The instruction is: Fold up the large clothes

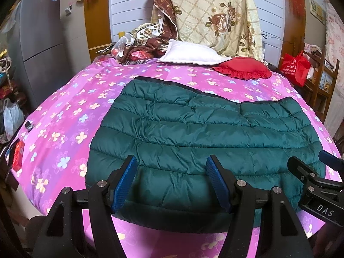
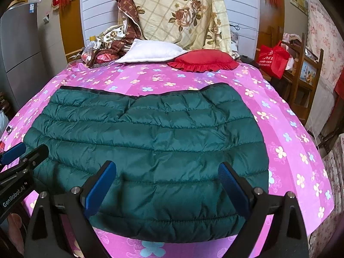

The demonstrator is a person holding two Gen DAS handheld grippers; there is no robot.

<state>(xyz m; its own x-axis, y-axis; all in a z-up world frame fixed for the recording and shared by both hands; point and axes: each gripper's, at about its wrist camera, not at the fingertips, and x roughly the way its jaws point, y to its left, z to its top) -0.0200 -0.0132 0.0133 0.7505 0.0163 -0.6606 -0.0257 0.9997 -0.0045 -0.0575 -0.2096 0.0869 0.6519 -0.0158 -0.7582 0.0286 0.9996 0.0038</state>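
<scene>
Dark green quilted puffer jacket (image 1: 193, 133) lying flat on the bed, folded into a wide rectangular block, on the pink floral sheet (image 1: 64, 116); near hem close to the near bed edge, black-trimmed far edge toward the pillows. Left hand-held gripper (image 1: 172, 167) hovering over the near-left part of the jacket, blue pads (image 1: 126, 185) spread wide, nothing clamped between them, only jacket fabric visible below. Right hand-held gripper (image 2: 167, 172) hovering over the near-right part of the same jacket (image 2: 150, 142), jaws likewise wide apart, empty; contact of pads with fabric not discernible in either view. Both angled down toward the bed. Right unit's fingertip also visible at the right edge of the left wrist view, just beside the jacket's near-right corner; left unit's tip showing at the left edge of the right wrist view, by the near-left corner. White pillow (image 1: 193, 53) and red ruffled cushion (image 1: 243, 68) at the head of the bed, touching each other, well apart from the jacket. Cream floral quilt (image 1: 215, 15) draped against the white headboard behind them. Grey fridge (image 1: 40, 47) left of the bed, red bag (image 1: 295, 66) on wooden shelving at right. Small dark object on the sheet near the left bed edge, too small to identify.
</scene>
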